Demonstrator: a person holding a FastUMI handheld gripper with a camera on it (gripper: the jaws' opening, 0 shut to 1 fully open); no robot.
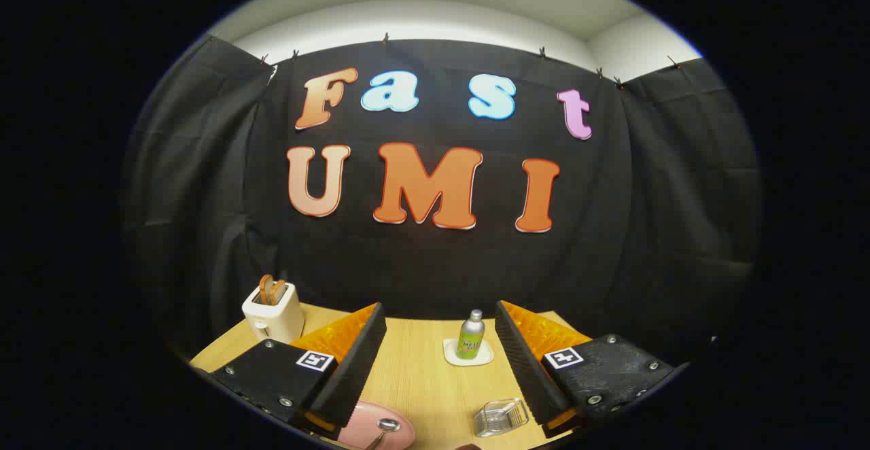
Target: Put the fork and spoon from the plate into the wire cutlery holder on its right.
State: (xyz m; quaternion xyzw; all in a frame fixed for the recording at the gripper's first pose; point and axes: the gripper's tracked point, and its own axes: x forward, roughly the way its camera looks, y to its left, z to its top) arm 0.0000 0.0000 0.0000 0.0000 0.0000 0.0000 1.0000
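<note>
**Claw held wide above the plate and holder**

Nearest the camera, the claw (pixel 435 361) hung above the near part of the desk (pixel 421 375) with its two fingers (pixel 350 361) spread wide and nothing between them; bare wood showed through the gap.

Low beside the left finger lay a pink plate (pixel 401 436), only partly in sight. On it rested a spoon (pixel 386 427), bowl up toward the far side, its handle running off toward the camera. The fork could not be made out.

To the right of the plate, just beside the inner edge of the right finger, stood the wire cutlery holder (pixel 501 417), a small see-through basket with nothing visible inside it. Plate and holder sat apart, with a strip of desk between them.

Beyond the fingers, a green bottle (pixel 470 336) with a silver cap stood upright on a white coaster (pixel 467 356). Further left, past the left finger, a cream toaster (pixel 273 313) sat at the far corner of the desk, with two brown slices (pixel 271 289) sticking out of its slots.
</note>
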